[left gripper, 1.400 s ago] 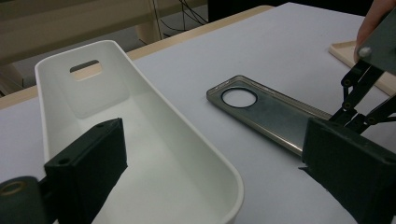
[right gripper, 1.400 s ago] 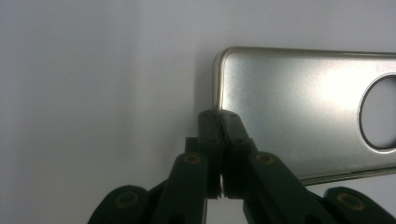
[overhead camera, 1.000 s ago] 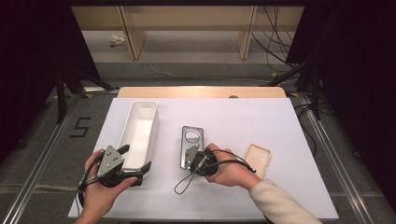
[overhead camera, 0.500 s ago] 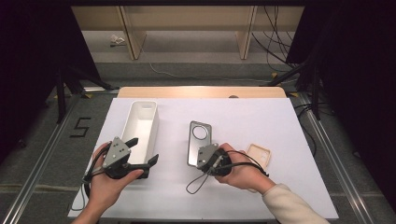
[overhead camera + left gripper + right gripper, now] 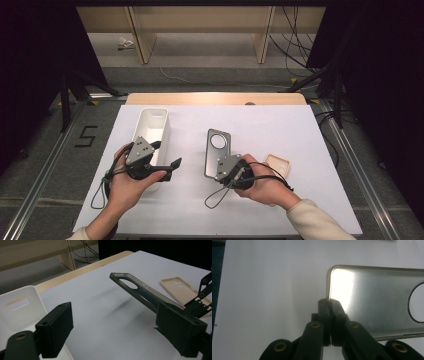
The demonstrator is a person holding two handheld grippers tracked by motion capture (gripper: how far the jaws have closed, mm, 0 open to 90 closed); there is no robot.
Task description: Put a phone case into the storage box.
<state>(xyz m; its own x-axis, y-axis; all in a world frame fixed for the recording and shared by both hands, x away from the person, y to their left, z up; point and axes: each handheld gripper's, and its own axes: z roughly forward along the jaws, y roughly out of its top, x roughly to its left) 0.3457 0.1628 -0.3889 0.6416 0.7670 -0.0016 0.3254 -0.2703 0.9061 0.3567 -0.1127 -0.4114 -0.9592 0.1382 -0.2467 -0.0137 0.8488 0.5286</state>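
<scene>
A grey phone case point(image 5: 214, 156) with a round camera hole hangs tilted above the white table. My right gripper point(image 5: 218, 172) is shut on its near short edge. In the right gripper view the jaws meet on the shiny case point(image 5: 374, 302) at its corner, gripper point(image 5: 329, 301). My left gripper point(image 5: 167, 153) is held over the near end of the white bin point(image 5: 150, 111). It is open and its jaws have just been closing a little, with nothing between them. In the left gripper view the grey case point(image 5: 145, 291) lies ahead of the gripper point(image 5: 120, 332).
A beige phone case point(image 5: 277, 164) lies hollow side up on the table right of my right hand, beige case point(image 5: 180, 288). The bin point(image 5: 22, 312) looks empty. The table's wooden far edge point(image 5: 215, 98) lies beyond. Cables trail from both grippers.
My right gripper has carried the grey case a little to the right. My left gripper has risen and shifted right along the bin's near end.
</scene>
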